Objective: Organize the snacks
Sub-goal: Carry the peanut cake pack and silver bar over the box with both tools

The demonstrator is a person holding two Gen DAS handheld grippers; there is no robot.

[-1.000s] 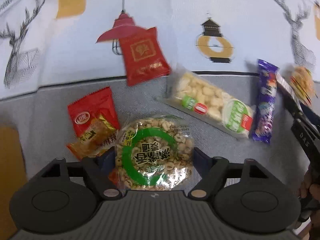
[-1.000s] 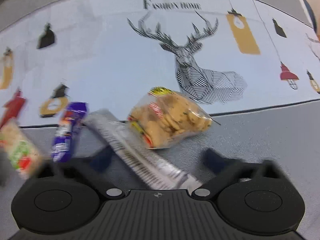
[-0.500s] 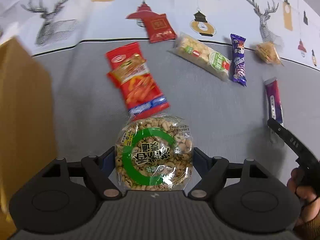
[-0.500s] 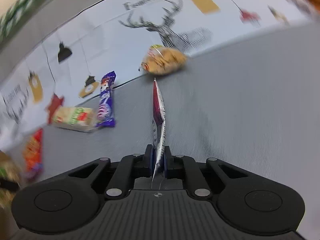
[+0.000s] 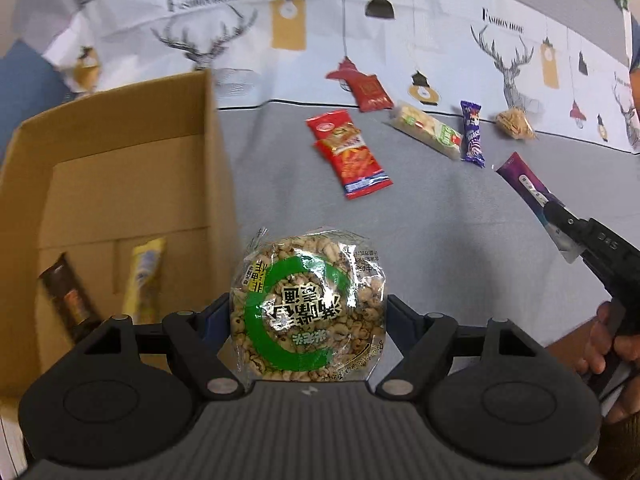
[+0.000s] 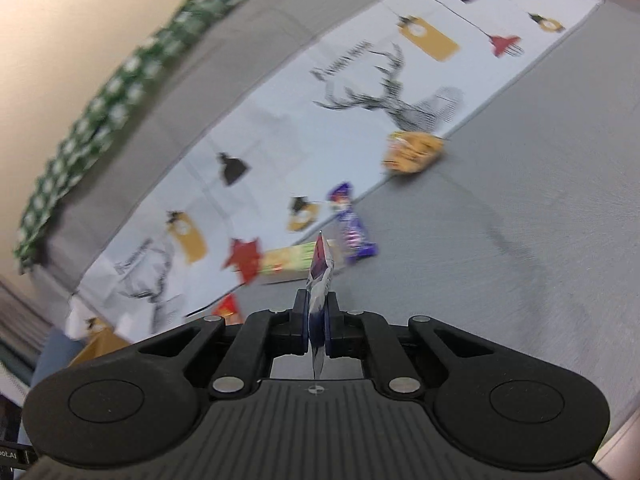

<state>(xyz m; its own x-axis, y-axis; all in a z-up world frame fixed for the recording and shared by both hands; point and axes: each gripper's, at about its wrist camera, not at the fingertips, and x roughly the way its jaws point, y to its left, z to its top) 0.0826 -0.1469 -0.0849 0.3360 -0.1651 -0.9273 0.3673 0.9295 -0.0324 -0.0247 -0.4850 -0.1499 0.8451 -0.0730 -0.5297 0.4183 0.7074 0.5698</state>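
My left gripper (image 5: pixel 308 316) is shut on a round puffed-grain cake pack with a green ring label (image 5: pixel 308 308), held above the grey cloth just right of the open cardboard box (image 5: pixel 116 184). My right gripper (image 6: pixel 318 312) is shut on a thin purple snack bar (image 6: pixel 320 276), seen edge-on; it also shows in the left wrist view (image 5: pixel 528 188) lifted at the right. On the cloth lie two red packets (image 5: pixel 348 152), a small red pouch (image 5: pixel 372 92), a rice cracker pack (image 5: pixel 432 130), a purple bar (image 5: pixel 472 134) and a cookie bag (image 5: pixel 514 122).
The box holds a yellow bar (image 5: pixel 146 272) and a dark brown bar (image 5: pixel 70 296). A white deer-print cloth (image 5: pixel 400 40) covers the far part of the table. The person's right hand (image 5: pixel 608 340) is at the right edge.
Both grippers have lifted with their snacks. The left one has moved left and back, so the box came into view. The right one has swung left with the purple bar.
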